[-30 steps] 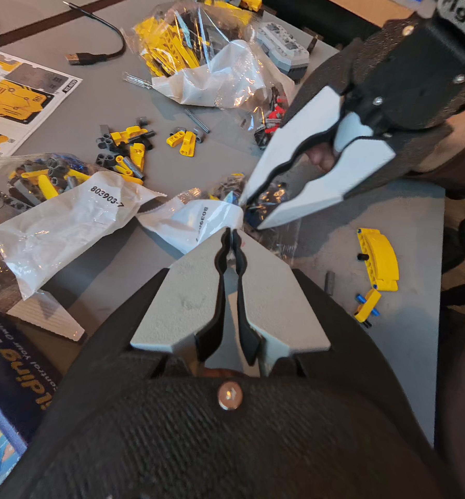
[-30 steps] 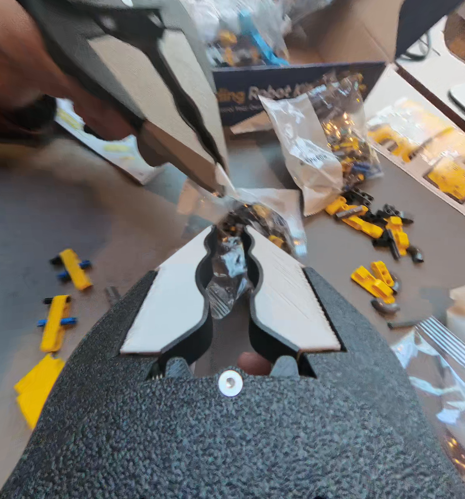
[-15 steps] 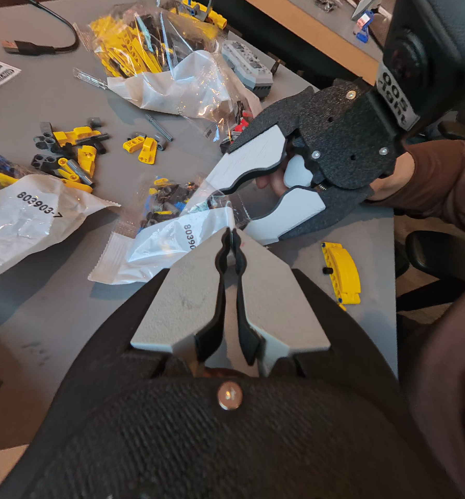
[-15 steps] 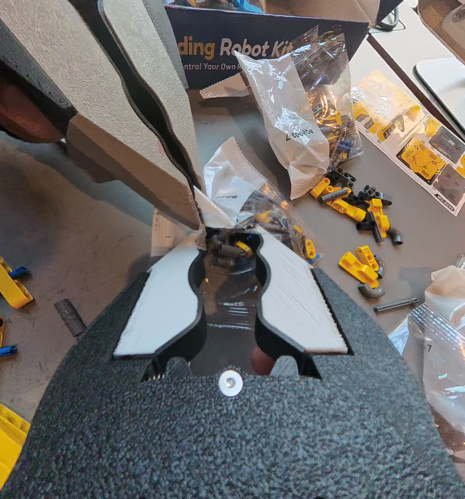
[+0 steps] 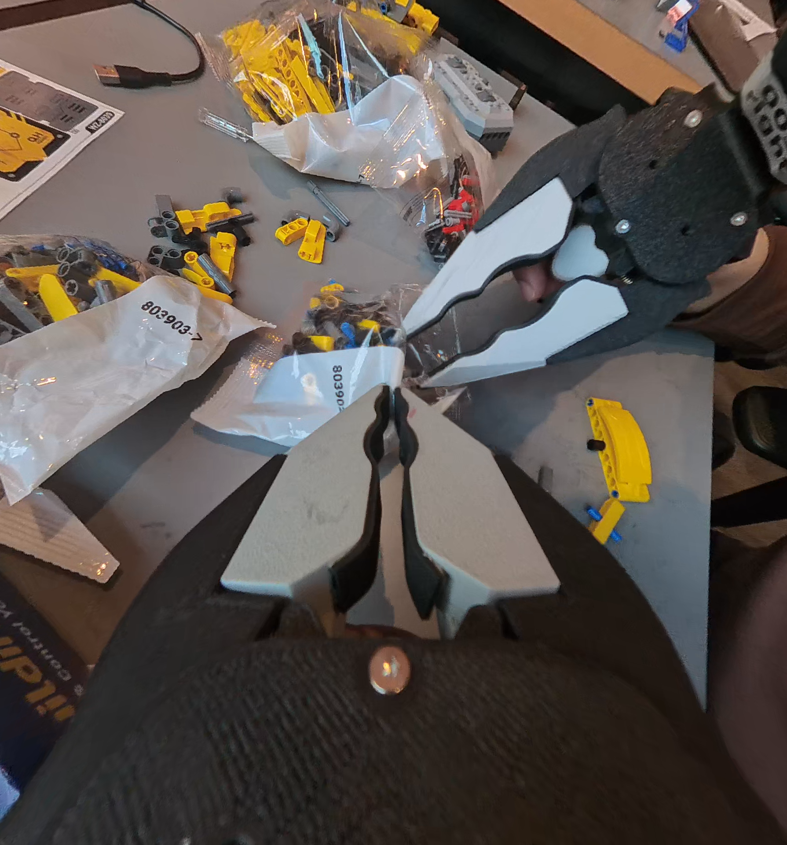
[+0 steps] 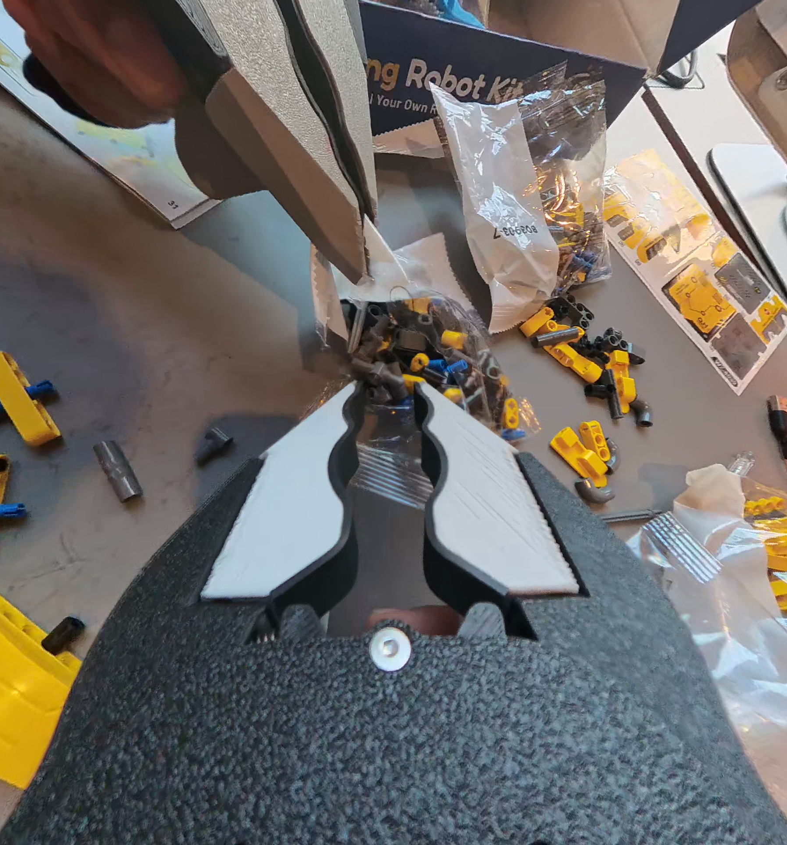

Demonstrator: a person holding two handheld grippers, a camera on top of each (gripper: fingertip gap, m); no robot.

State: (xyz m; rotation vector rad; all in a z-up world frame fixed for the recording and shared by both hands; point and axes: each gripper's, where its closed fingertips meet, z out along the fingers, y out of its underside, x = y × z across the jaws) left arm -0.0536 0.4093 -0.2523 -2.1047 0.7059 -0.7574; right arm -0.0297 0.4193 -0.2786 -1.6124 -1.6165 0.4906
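Note:
A small plastic bag (image 5: 332,347) with a white end and a clear end full of grey, yellow and blue pieces lies on the grey table. My left gripper (image 5: 391,391) is shut on the bag's white edge. In the right wrist view it (image 6: 366,256) comes in from the top, pinching that white corner. My right gripper (image 6: 387,391) is open, its fingers on either side of the bag's clear end (image 6: 428,347). In the left wrist view the right gripper (image 5: 416,354) reaches in from the right with its jaws apart.
A larger bag of pieces (image 5: 85,347) lies at left and a big bag of yellow beams (image 5: 336,91) at the back. Loose pieces (image 5: 199,237), a yellow curved panel (image 5: 620,448), an instruction sheet (image 5: 16,128), a USB cable (image 5: 144,77) and a dark blue box (image 6: 473,82) surround them. The table edge (image 5: 707,503) is at right. Left tips to right tips: about 4 cm.
My right gripper pinched the bag's crumpled clear end a second ago; its jaws have since spread apart. The bag now lies flatter. My left gripper stays shut on the white edge.

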